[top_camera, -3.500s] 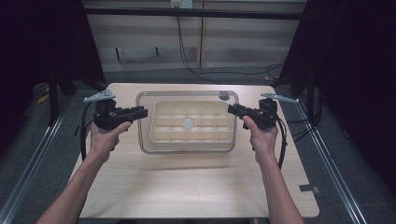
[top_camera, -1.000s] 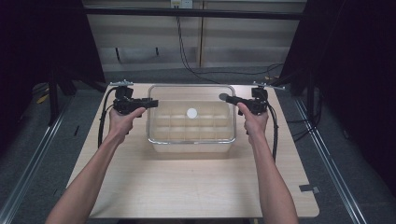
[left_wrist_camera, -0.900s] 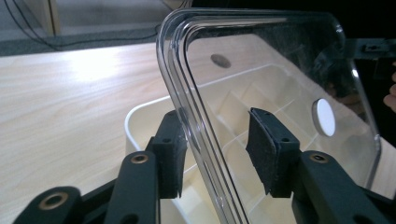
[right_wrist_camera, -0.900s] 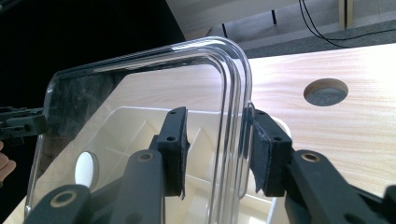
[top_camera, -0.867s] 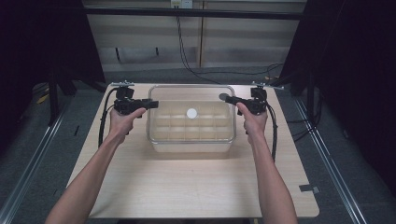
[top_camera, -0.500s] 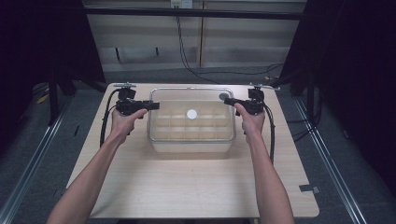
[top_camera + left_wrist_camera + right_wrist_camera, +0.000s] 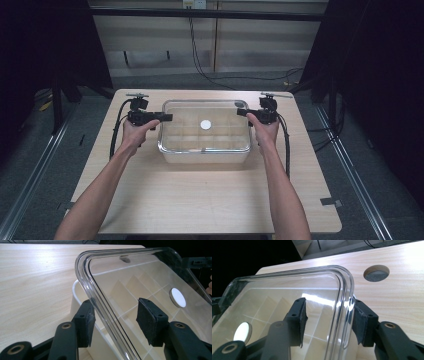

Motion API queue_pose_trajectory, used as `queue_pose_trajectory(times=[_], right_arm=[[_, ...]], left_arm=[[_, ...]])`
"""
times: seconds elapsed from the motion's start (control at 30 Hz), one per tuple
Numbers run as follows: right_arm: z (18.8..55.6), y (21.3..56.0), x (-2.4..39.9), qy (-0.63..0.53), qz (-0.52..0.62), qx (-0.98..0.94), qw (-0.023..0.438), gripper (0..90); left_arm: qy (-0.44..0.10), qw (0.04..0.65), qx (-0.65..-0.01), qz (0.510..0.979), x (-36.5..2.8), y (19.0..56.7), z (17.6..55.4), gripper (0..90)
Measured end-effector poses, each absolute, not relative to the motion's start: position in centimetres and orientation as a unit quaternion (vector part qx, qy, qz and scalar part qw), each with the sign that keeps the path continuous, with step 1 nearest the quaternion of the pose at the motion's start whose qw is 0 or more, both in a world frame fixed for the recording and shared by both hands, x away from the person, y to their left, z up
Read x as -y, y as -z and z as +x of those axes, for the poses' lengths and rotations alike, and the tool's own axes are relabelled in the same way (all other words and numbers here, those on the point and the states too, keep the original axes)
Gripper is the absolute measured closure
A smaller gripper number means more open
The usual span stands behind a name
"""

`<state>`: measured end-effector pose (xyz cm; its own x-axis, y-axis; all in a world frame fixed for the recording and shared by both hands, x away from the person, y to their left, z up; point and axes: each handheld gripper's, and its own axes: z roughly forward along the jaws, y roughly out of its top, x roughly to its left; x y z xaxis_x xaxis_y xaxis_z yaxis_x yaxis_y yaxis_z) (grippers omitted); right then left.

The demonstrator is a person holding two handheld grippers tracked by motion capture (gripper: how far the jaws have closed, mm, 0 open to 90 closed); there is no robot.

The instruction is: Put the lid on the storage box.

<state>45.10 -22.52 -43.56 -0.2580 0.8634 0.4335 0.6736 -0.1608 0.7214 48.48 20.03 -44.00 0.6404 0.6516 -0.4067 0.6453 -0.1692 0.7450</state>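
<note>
A clear lid (image 7: 204,125) lies on a pale box (image 7: 204,155) with inner dividers, set toward the far half of the wooden table (image 7: 200,200). A white round disc (image 7: 205,124) sits near the lid's middle.

The left gripper (image 7: 165,117) reaches over the lid's left edge, and the right gripper (image 7: 242,112) over its right edge, each held level and pointing inward. In the left gripper view, the lid's rounded rim runs between the two black pads (image 7: 150,322), with a gap showing on both sides of it. In the right gripper view, the rim also passes between the pads (image 7: 299,320); the outer pad sits very close to the rim, and glare there makes it hard to say whether it touches. Both sets of jaws have just been opening and stand about half wide, with the rim between them but not pinched.

The lid's corner overhangs the box wall slightly in the left gripper view. A round hole (image 7: 376,273) in the tabletop lies just beyond the lid's far right corner.

Bare table lies on each side of the box behind the hands, and a broad open stretch lies between the box and the near edge. The far edge is close behind the box.
</note>
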Motion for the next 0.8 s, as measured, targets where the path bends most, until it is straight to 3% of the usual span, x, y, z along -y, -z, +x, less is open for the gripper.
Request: queue_pose_trajectory(times=[0.57, 0.8], right_arm=[[45.1, 44.0, 21.4, -0.436, 0.607, -0.651, 0.134, 40.4], [45.3, 44.7, 21.1, -0.421, 0.616, -0.654, 0.126, 37.0]], left_arm=[[-0.01, 0.475, -0.43, 0.768, -19.8, 44.8, 48.3, 45.6], [-0.013, 0.467, -0.434, 0.77, -19.8, 45.3, 48.2, 44.5]])
